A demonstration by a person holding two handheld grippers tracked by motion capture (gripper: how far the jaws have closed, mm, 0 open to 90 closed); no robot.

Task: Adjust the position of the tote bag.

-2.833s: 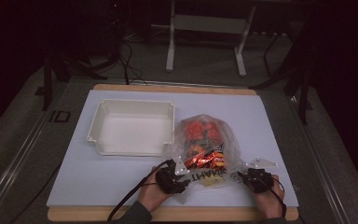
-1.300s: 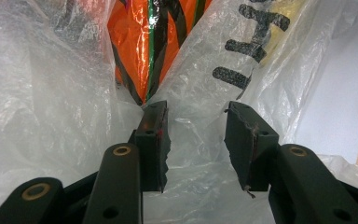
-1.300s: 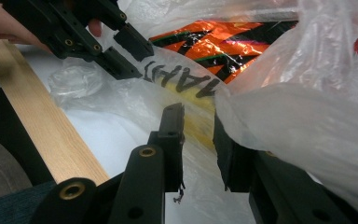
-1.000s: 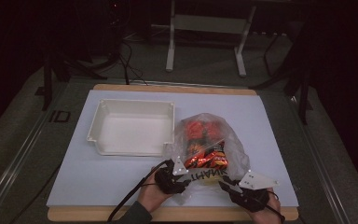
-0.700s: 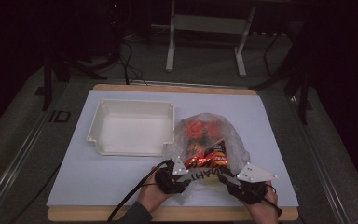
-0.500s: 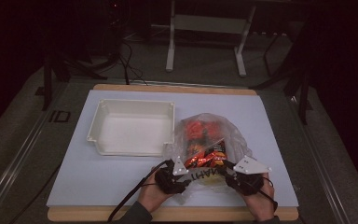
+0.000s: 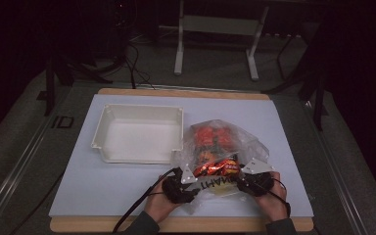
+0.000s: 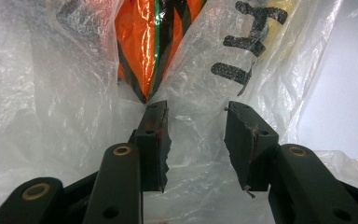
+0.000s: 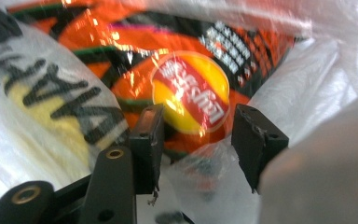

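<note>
Plastic bag: clear and crinkled, lying on the worktop just right of the white tray, its mouth toward the person.
Contents: orange snack packets all inside the bag; one with a round yellow and red logo sits at the mouth.
Left gripper: at the bag's near left corner, jaws standing apart with loose film between them; the pads do not pinch it.
Right gripper: at the near right corner, aimed into the bag's mouth; jaws have just been opening and stand wide, the logo packet ahead of them and film bunched low between them, nothing clamped.
Tray: empty.
Done so far: by my reading, only the approach; both grippers are placed at the mouth.
Left to do: likely grip a packet, draw it out and set it in the tray, then the others.
</note>
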